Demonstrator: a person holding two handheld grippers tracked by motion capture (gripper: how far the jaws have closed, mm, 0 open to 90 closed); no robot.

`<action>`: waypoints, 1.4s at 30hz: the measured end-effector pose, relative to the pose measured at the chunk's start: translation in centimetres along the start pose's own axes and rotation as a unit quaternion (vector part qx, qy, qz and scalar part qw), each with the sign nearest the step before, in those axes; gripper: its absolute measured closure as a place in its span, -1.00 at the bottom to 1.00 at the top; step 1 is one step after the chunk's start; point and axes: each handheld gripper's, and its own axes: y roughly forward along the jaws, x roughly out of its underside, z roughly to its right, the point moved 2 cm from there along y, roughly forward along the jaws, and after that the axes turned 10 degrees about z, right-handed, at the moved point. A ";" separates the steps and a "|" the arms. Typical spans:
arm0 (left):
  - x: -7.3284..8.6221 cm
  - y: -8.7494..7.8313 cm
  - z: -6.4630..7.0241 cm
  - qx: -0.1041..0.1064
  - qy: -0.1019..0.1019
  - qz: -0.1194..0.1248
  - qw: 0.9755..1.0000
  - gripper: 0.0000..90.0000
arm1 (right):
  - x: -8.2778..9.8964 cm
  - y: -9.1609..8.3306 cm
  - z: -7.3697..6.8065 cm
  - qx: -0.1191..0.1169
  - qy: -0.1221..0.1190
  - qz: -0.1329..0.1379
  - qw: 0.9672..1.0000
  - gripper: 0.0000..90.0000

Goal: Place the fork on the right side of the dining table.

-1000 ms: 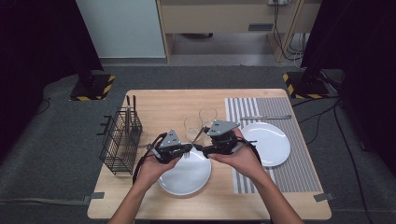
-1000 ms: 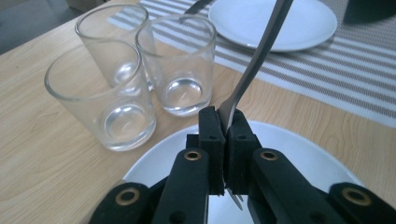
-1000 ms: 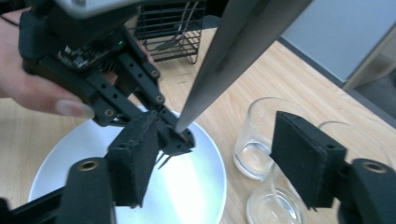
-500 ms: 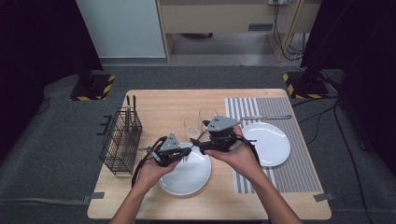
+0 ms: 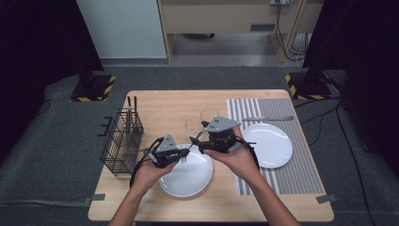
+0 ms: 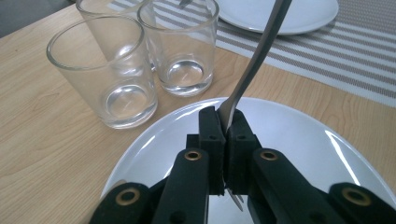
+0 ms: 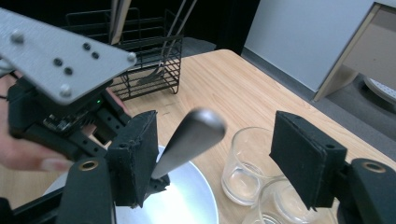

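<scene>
Pinching a fork [image 6: 254,60] near its tine end, the left gripper [image 6: 227,122] is hanging over the near white plate [image 6: 299,140], jaws pressed together on the metal. Tines are poking out below the pads toward the plate; handle is rising up & away, far-right, w/ its rounded end sitting between the jaws of the right gripper [image 7: 219,163]. Those jaws are standing spread, having just been closing a bit; the handle tip [image 7: 194,133] is lying close to the left pad, maybe brushing it, can't tell, and well apart from the other pad.

From the high view, both grippers are hovering mid-table over the far edge of that plate, left gripper [image 5: 181,155] & right gripper [image 5: 200,143] facing each other, nearly nose to nose. Two clear glasses [image 5: 194,126] are standing just beyond them on the wood. A wire basket [image 5: 123,141] w/ utensils is sitting at the table's left side; a second white plate [image 5: 273,143] is resting on the striped mat [image 5: 291,174] at right.
</scene>
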 end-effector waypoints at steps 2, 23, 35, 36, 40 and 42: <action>0.0 0.0 0.1 0.004 0.003 -0.004 1.000 0.94 | 0.1 0.0 0.1 0.004 0.006 0.001 1.000 -0.29; 0.8 0.2 0.6 0.013 0.002 -0.021 1.000 0.95 | 3.3 -1.2 2.1 0.034 0.036 -0.015 0.999 -0.30; 1.2 0.3 0.6 0.020 0.002 -0.032 0.999 0.94 | 4.9 -1.2 2.6 0.036 0.041 -0.022 0.998 -0.24; 1.3 0.4 0.7 0.021 0.002 -0.033 0.999 0.94 | 4.9 -1.2 2.6 0.033 0.037 -0.017 0.999 -0.21; 1.3 0.5 0.8 0.020 0.003 -0.037 0.999 0.94 | 4.3 -1.4 2.4 0.026 0.028 -0.007 0.999 -0.14; 1.3 0.5 0.8 0.019 0.005 -0.037 0.999 0.94 | 3.9 -1.5 2.2 0.022 0.023 -0.001 0.999 -0.09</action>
